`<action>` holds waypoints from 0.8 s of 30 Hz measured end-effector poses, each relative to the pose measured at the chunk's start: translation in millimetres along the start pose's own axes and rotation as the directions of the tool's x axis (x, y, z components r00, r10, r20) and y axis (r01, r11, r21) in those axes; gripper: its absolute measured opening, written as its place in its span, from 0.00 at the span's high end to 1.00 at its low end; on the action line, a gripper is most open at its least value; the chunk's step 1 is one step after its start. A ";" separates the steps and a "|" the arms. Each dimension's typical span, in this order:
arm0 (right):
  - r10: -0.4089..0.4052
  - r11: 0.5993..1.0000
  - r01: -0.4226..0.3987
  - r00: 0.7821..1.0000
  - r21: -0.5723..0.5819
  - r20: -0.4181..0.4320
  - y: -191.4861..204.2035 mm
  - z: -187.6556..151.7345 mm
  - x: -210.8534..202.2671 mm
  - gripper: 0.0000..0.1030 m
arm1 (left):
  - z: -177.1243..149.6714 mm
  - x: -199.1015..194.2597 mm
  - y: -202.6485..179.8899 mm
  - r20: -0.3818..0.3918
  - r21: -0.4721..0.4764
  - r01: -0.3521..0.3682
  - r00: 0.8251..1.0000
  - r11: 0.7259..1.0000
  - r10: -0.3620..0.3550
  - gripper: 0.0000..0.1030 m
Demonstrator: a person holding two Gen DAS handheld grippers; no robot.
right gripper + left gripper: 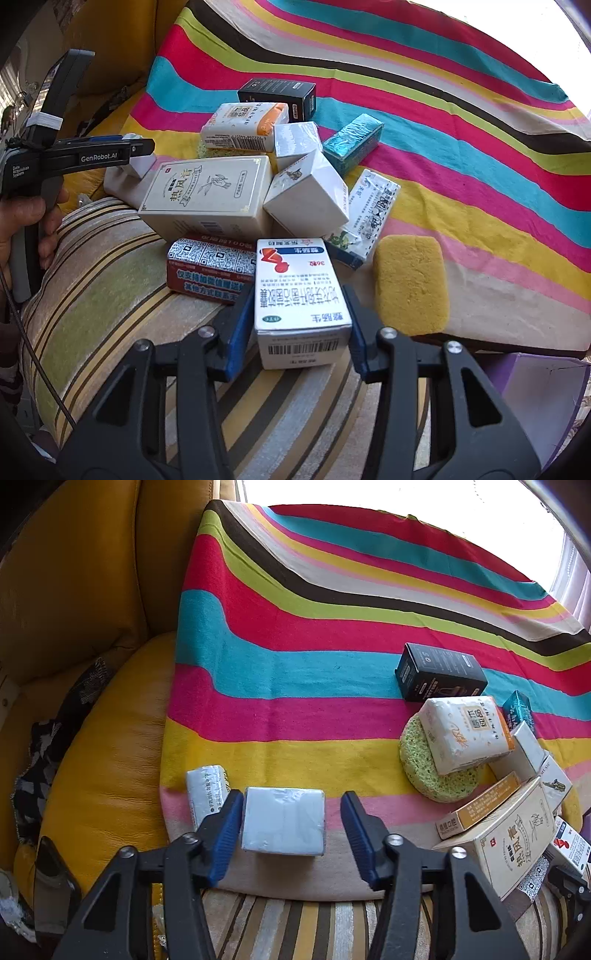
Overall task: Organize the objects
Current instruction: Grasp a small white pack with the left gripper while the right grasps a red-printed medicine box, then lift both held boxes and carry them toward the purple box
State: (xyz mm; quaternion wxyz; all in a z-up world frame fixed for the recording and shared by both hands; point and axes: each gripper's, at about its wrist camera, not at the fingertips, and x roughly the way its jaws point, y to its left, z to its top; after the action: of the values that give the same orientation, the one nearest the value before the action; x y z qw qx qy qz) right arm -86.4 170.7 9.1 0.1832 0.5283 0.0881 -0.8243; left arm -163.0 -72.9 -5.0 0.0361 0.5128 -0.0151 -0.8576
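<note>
Left wrist view: we are seeing the left gripper [291, 825] spread wide around a white plastic-wrapped packet [283, 820] lying near the front edge of the striped cloth [295, 635]; the left pad is lying just beside the packet and the right pad is standing apart from it, so nothing is gripped. A second white packet [207, 794] is lying just left of it. To the right we are noting a pile: a tissue pack [463, 733] resting on a green round sponge [424, 771], with a black box [439, 672] behind. Right wrist view: the right gripper [301, 325] is straddling a white medicine box [301, 295] on the striped cushion [110, 277]; we cannot tell whether the pads are pressing it. A yellow sponge [410, 282] is lying just right of it, a red box [210, 271] just left.
</note>
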 end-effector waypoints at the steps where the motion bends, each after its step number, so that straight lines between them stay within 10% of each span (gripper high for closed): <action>1: 0.002 1.000 -0.002 1.000 0.002 0.002 -0.5 0.1 0.0 0.57 | 0.0 0.6 -0.3 -0.003 0.001 0.004 1.000 1.000 -0.004 0.55; 24: -0.020 1.000 0.018 0.995 0.024 0.099 -3.1 -10.1 -29.0 0.57 | -10.8 -43.0 4.0 0.128 -0.038 0.127 0.984 0.991 -0.121 0.60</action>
State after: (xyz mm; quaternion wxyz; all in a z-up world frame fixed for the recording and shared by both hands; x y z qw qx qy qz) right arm -68.3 183.0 30.8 0.1733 0.4881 0.0744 -0.8522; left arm -133.0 -73.5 27.9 -0.0067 0.4569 0.0342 -0.8888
